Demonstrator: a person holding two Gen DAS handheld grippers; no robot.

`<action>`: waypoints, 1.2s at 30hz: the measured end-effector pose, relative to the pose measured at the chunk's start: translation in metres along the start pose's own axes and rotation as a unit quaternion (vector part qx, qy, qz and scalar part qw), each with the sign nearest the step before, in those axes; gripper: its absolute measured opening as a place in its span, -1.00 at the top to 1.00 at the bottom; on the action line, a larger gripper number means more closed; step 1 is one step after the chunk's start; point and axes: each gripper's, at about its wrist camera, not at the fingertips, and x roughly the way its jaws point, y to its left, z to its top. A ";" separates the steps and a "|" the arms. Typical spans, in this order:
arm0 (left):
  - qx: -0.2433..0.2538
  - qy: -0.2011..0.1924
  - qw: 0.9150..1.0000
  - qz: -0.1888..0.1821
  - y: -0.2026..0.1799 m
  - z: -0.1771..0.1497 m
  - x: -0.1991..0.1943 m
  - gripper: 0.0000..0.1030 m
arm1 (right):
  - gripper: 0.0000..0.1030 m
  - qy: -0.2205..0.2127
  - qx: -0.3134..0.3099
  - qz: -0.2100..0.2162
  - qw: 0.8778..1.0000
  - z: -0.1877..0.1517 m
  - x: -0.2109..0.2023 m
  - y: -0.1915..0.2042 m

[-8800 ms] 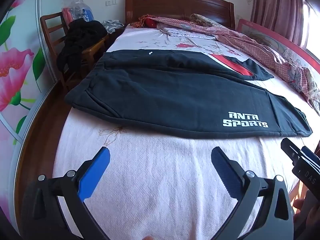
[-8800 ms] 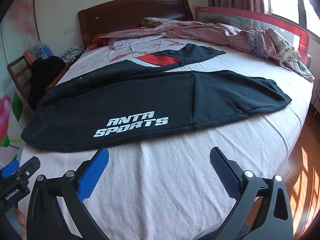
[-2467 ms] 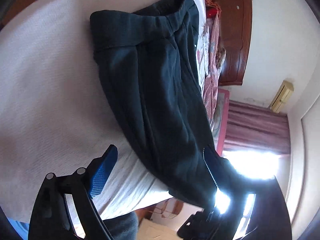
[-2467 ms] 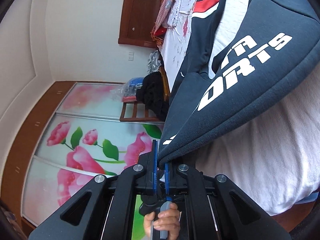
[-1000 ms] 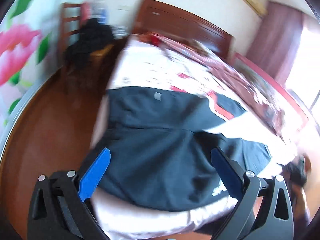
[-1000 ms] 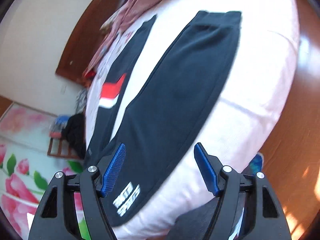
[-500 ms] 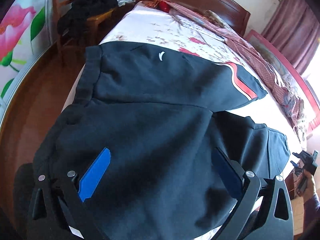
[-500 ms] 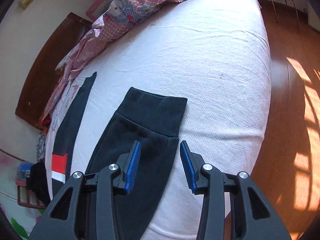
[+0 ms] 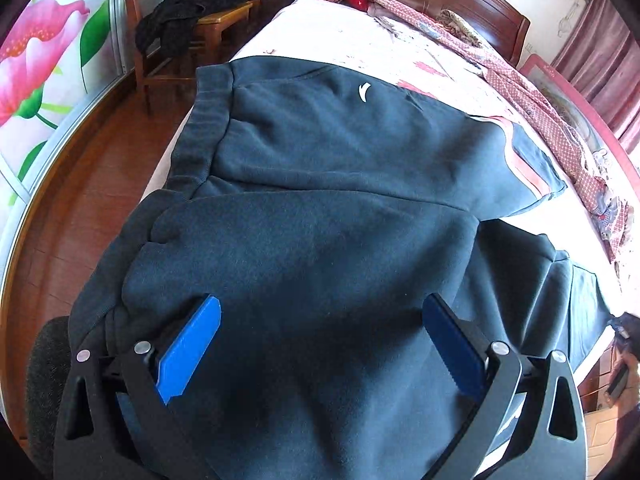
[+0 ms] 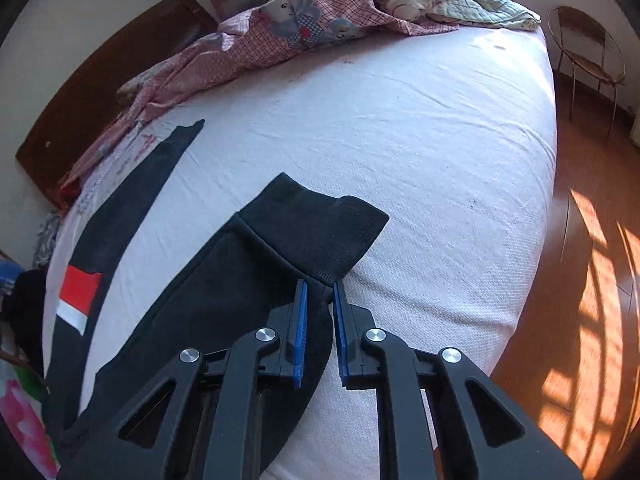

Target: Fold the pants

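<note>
Left wrist view looks down on the dark pants (image 9: 320,208) spread across the bed (image 9: 320,36), waistband toward the chair (image 9: 168,40) at the upper left, one leg running off to the right. The left gripper (image 9: 320,328) hangs over the hip area with its blue pads wide apart; fabric lies below and between them, and nothing is pinched. In the right wrist view the right gripper (image 10: 319,292) sits at the ribbed cuff (image 10: 316,220) of the near leg. Its jaws have just been closing and now stand nearly together, a bunch of fabric at the cuff seam caught between the pads. A checked quilt (image 10: 280,36) lies crumpled along the far side of the bed.
</note>
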 end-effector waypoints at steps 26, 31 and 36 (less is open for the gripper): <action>0.028 -0.006 0.999 -0.017 -0.023 -0.020 -0.010 -0.96 | 0.23 -0.045 -0.097 -0.027 0.994 -0.062 -0.061 0.002; 0.054 0.019 0.998 -0.003 -0.022 -0.033 0.005 -0.96 | 0.23 0.032 -0.188 0.026 0.981 -0.122 -0.022 0.083; 0.076 0.018 0.997 0.000 -0.024 -0.033 0.007 -0.96 | 0.15 0.027 -0.206 -0.020 0.978 -0.149 -0.006 0.104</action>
